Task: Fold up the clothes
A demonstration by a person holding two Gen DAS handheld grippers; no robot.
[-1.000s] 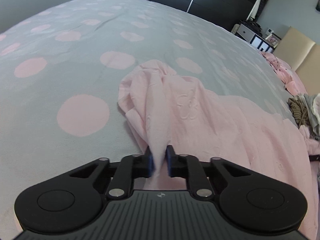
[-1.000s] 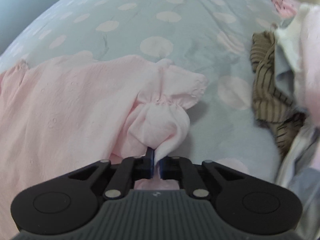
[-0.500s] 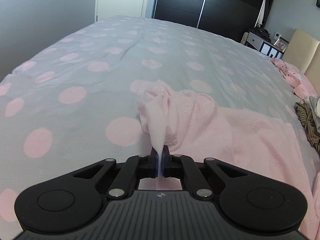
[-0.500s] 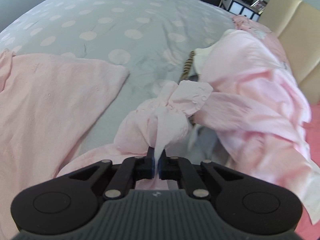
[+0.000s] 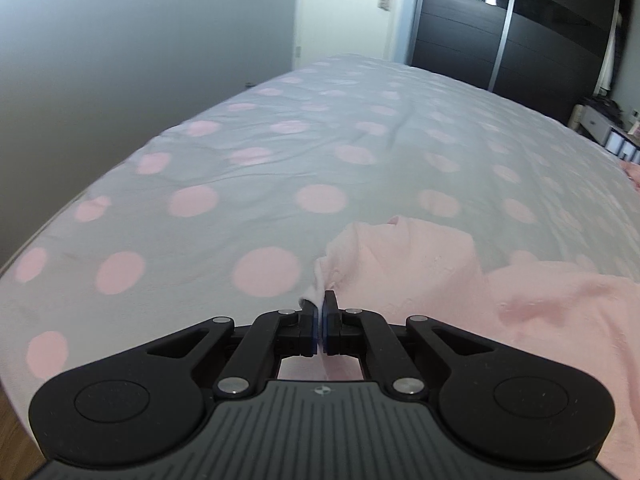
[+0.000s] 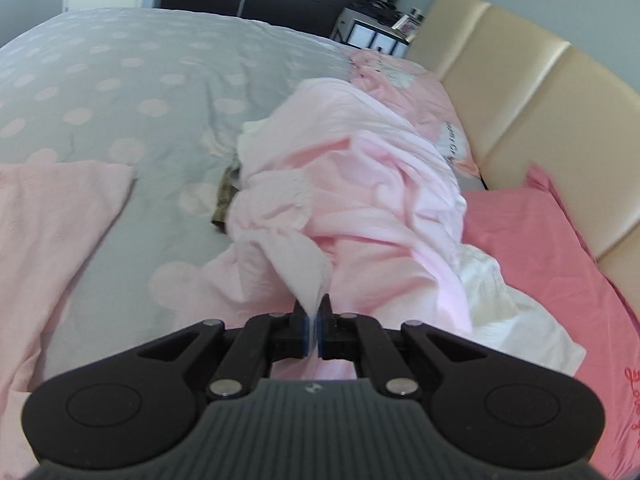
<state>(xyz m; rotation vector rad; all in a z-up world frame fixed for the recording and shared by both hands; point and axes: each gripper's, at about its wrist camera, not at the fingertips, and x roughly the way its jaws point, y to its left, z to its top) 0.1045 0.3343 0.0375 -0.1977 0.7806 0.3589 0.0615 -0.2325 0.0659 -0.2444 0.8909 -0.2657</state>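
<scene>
A pale pink garment [image 5: 520,300] lies spread over the grey bedspread with pink dots [image 5: 280,152]. My left gripper [image 5: 319,303] is shut on one corner of it, with a thin fold pinched between the blue pads. In the right wrist view the same pink garment [image 6: 48,216] stretches across the left side. My right gripper [image 6: 314,309] is shut on another gathered end of it [image 6: 296,256], which rises in a bunched cone from the pads. That end is pulled in front of a heap of other clothes.
A heap of pink and white clothes [image 6: 360,152] with a brown striped piece [image 6: 226,196] lies right of the garment. Pink pillows [image 6: 560,256] rest against a beige padded headboard [image 6: 520,88]. The bed's left edge [image 5: 24,256] drops to a wood floor; dark wardrobes [image 5: 500,36] stand beyond.
Both grippers have pulled back and up with the garment's ends in them. The left one now faces the door, the right one the headboard, and the fabric is stretched out between them.
</scene>
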